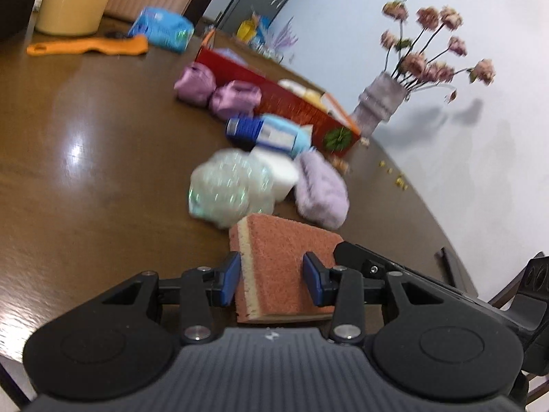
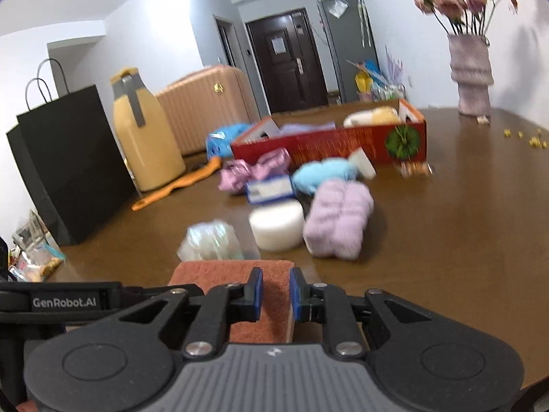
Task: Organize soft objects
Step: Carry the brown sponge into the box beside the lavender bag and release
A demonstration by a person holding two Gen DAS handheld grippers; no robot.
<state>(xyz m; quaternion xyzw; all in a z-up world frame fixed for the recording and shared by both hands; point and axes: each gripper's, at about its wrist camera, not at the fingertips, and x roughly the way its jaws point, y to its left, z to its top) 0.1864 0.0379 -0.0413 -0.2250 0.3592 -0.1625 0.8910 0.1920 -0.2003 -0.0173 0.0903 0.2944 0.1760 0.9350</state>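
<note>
An orange-and-yellow sponge (image 1: 284,261) sits between the fingers of my left gripper (image 1: 271,279), whose pads stand at its sides with a small gap on the right. The sponge also shows in the right wrist view (image 2: 236,271), under my right gripper (image 2: 276,292), whose jaws are narrow above its top. Beyond lie a shiny clear bundle (image 1: 226,189), a white round sponge (image 2: 276,225), a lilac fluffy towel (image 2: 338,219), a light blue towel (image 2: 324,171), pink satin pieces (image 1: 214,91) and a red box (image 2: 329,142) holding soft items.
A brown table (image 1: 85,171) carries a flower vase (image 2: 470,75), a yellow jug (image 2: 144,137), a black paper bag (image 2: 68,164), an orange brush (image 1: 89,48) and a blue packet (image 1: 161,29). Small crumbs (image 2: 525,137) lie near the wall. A suitcase (image 2: 202,103) stands behind.
</note>
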